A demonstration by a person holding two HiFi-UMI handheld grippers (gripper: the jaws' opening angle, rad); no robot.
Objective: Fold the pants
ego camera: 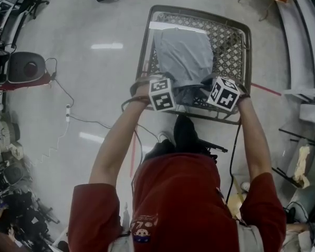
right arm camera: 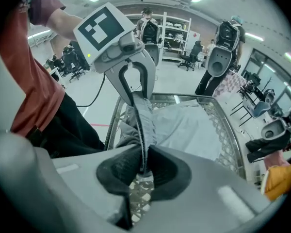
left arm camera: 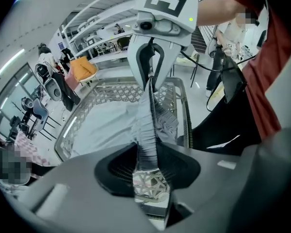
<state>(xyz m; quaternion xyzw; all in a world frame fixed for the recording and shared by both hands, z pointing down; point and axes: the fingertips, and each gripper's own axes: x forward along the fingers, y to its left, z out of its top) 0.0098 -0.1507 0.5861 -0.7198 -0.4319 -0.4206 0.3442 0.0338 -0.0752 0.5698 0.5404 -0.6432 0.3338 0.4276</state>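
Both of the person's arms reach straight forward, side by side, the bare left forearm and right forearm running nearly parallel out of short red sleeves toward 12 o'clock in the head view. Each wrist is bent so that its claw points steeply down over the near edge of the metal lattice-topped surface, with the marker cubes facing up. The left claw has its jaws closed on a gathered, ribbed band of the grey cloth pants, and the thick bunch of fabric keeps the pads a little apart. The right claw pinches a thinner fold of the same band, its pads almost together. The band stretches taut between the two claws, as each gripper view shows the other claw at 12 o'clock with the cloth running up to it. In the head view the left claw holds the pants at their 7 o'clock corner and the right at their 5 o'clock corner. The rest of the garment lies spread flat on the lattice toward 12 o'clock.
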